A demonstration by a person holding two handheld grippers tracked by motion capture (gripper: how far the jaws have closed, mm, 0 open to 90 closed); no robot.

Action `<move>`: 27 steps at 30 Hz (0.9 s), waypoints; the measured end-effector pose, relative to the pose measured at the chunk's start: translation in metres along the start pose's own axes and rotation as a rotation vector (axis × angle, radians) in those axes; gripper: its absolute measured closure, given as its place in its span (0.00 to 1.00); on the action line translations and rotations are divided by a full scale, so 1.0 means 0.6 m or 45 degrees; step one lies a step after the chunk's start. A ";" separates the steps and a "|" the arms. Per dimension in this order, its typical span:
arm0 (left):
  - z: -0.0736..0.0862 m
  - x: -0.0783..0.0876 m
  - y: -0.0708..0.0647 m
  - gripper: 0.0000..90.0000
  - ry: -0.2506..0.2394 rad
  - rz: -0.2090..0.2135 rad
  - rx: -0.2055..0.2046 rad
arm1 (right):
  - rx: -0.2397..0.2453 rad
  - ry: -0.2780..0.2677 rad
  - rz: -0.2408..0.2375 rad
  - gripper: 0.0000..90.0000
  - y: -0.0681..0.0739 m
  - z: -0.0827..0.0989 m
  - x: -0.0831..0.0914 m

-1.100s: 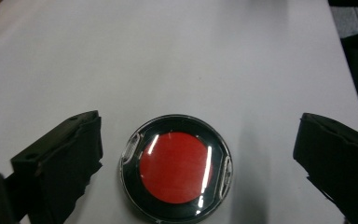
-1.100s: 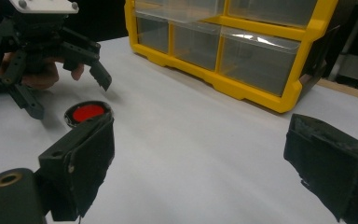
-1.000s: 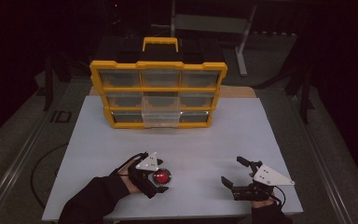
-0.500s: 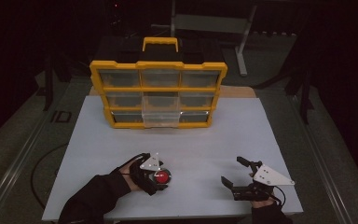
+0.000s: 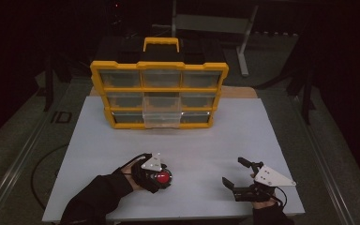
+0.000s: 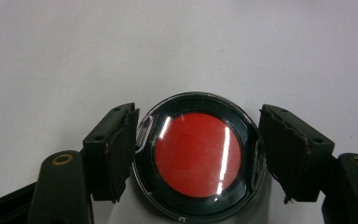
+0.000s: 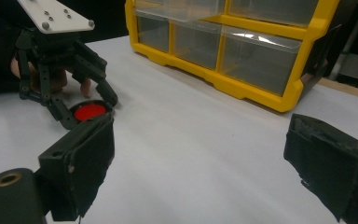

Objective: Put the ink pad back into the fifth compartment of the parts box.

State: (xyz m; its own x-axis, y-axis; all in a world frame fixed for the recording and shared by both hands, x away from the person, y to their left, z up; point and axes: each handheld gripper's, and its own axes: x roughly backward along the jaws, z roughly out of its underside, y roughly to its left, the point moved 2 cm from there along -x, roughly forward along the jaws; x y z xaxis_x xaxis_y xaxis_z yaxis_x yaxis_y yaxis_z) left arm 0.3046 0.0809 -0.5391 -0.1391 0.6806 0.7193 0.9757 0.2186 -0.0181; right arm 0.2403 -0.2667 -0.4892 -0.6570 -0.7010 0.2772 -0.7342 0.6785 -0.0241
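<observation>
Left tongs: we see the left tongs [image 5: 161,177] at about 7 o'clock on the worktop, near the front edge; their jaws stand on either side of the disc, both pads right at its rim. We cannot tell whether they press it.
Disc: a round black-rimmed disc with a glossy red centre under clear plastic [image 6: 198,155] lies flat on the worktop between the left jaws; from the right gripper view we see it [image 7: 89,112] at 10 o'clock, under the other tool.
Right tongs: the right tongs [image 5: 234,174] sit at about 5 o'clock, spread wide and holding nothing; their black pads [image 7: 328,165] frame bare surface.
Worktop: a pale grey rectangular worktop [image 5: 206,140] carries everything.
Organiser: toward 12 o'clock, at the far edge, we see a yellow plastic organiser of clear drawers with a yellow handle on top [image 5: 159,93], well apart from both tools.
Drawer: its bottom middle clear drawer [image 5: 161,119] stands pulled forward of its neighbours.
</observation>
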 end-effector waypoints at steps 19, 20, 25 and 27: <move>-0.022 0.038 0.000 0.35 0.024 0.004 0.041 | -0.004 -0.002 0.004 0.10 -0.001 0.000 0.000; -0.025 0.042 0.000 0.35 0.026 0.012 0.046 | -0.006 -0.001 0.005 0.10 -0.001 0.000 0.000; -0.039 0.061 -0.007 0.35 0.027 -0.004 0.025 | -0.008 0.002 0.004 0.10 0.000 0.000 -0.001; -0.044 0.068 -0.007 0.35 0.024 -0.015 0.019 | -0.008 0.001 0.001 0.10 0.000 0.001 -0.001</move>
State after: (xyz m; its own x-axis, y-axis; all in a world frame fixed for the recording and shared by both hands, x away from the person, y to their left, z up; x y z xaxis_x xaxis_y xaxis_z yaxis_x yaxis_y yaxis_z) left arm 0.2990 0.0892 -0.4914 -0.1474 0.6645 0.7326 0.9713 0.2369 -0.0194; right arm 0.2409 -0.2663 -0.4897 -0.6577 -0.7000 0.2781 -0.7323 0.6807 -0.0183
